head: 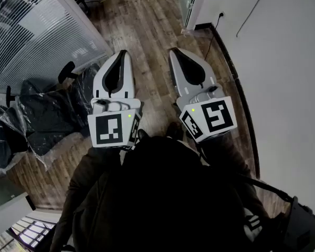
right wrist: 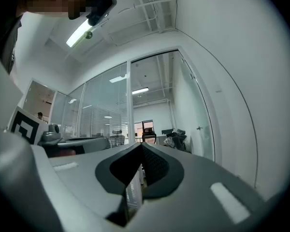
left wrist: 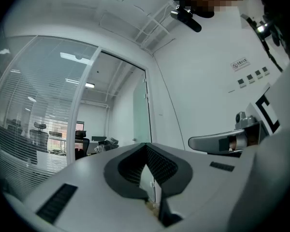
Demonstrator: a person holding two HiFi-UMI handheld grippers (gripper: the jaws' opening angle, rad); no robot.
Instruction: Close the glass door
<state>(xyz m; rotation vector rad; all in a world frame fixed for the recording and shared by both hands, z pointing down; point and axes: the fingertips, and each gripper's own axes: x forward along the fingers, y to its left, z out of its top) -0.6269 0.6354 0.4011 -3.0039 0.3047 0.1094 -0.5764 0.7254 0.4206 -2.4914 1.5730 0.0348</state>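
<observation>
Matt wood-plank floor (head: 147,25), frosted glass door (left wrist: 141,114), smooth matt grey plastic left gripper (head: 122,53) and right gripper (head: 174,50), ribbed black pads (left wrist: 159,163), glossy clear film over chairs (head: 39,114), smooth white wall (head: 289,62)

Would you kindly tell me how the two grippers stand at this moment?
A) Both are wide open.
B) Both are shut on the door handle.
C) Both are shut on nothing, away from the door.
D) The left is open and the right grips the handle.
C: the jaw tips of the left gripper and of the right gripper meet with nothing between them, and the glass door stands open farther ahead, untouched.
</observation>
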